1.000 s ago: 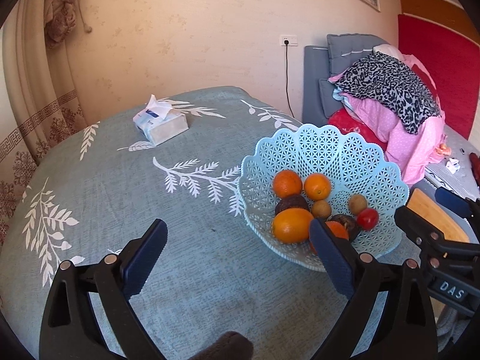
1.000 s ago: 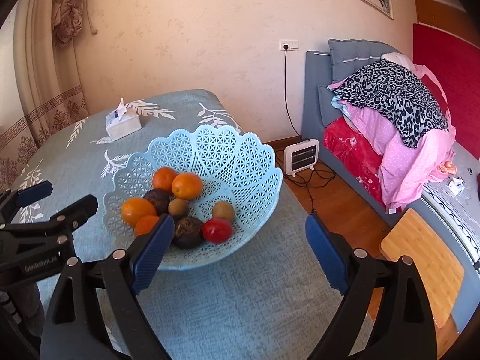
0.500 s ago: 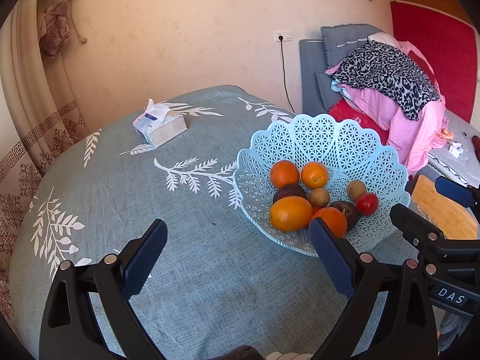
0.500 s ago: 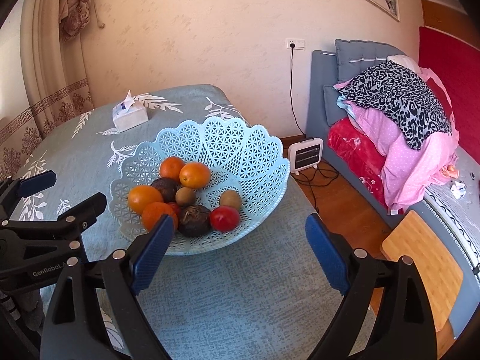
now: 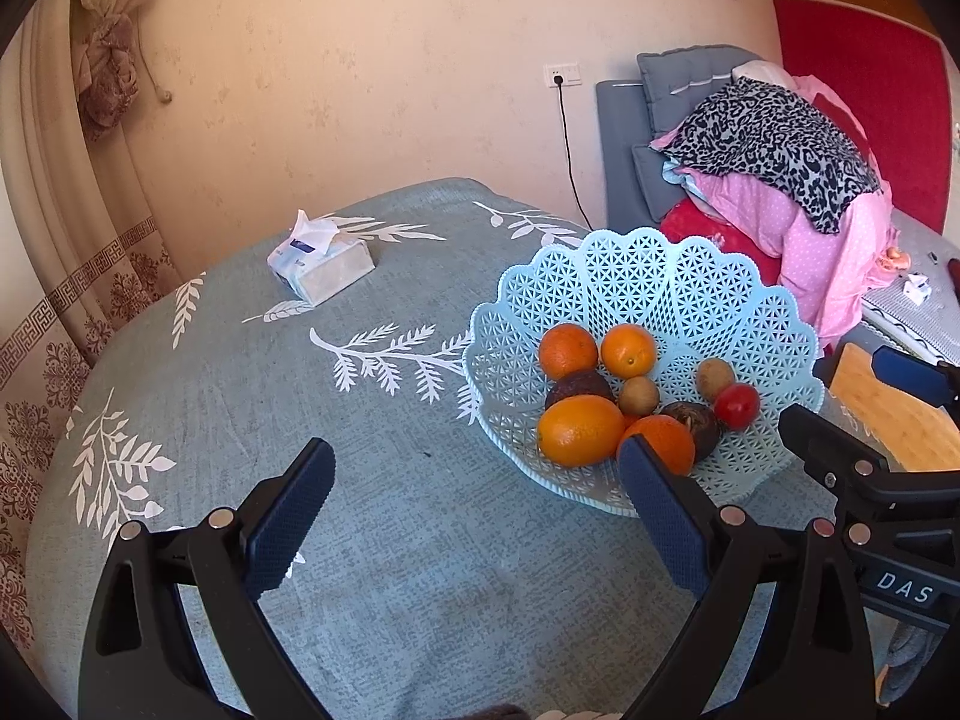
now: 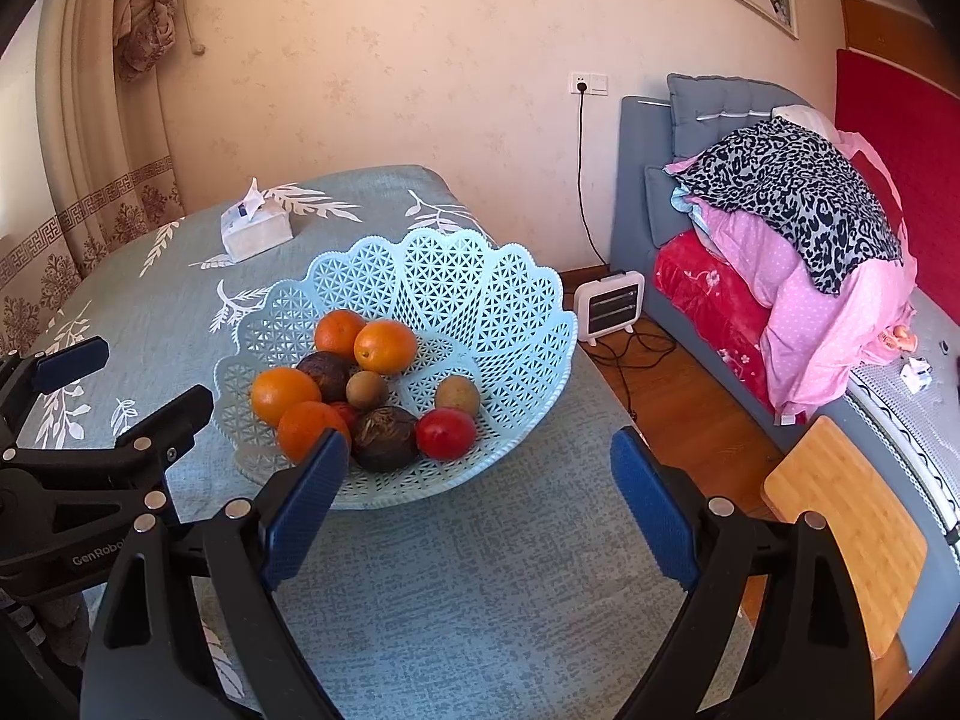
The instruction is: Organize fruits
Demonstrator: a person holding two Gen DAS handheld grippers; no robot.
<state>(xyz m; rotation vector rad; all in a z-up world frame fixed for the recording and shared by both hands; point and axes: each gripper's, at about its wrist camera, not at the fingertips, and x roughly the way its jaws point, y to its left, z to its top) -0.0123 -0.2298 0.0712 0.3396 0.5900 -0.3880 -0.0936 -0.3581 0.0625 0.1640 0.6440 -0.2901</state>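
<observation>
A pale blue lattice basket (image 5: 690, 276) (image 6: 480, 294) stands on the teal leaf-print tablecloth (image 5: 372, 528). It holds several oranges (image 5: 579, 429) (image 6: 384, 345), a red tomato (image 5: 737, 405) (image 6: 445, 433), two brown kiwis (image 6: 457, 394), and dark round fruits (image 6: 384, 437). My left gripper (image 5: 474, 495) is open and empty, above the cloth to the basket's front left. My right gripper (image 6: 477, 483) is open and empty, just in front of the basket. Each gripper shows at the edge of the other's view.
A tissue box (image 5: 321, 267) (image 6: 255, 231) lies at the far side of the table. Right of the table are a small white heater (image 6: 609, 306) on the floor, a bed piled with clothes (image 6: 798, 210), and a wooden board (image 6: 846, 534).
Both grippers have drawn back and risen a little, so the basket sits farther off and more fully in view. Both stay open. The fruit has not moved.
</observation>
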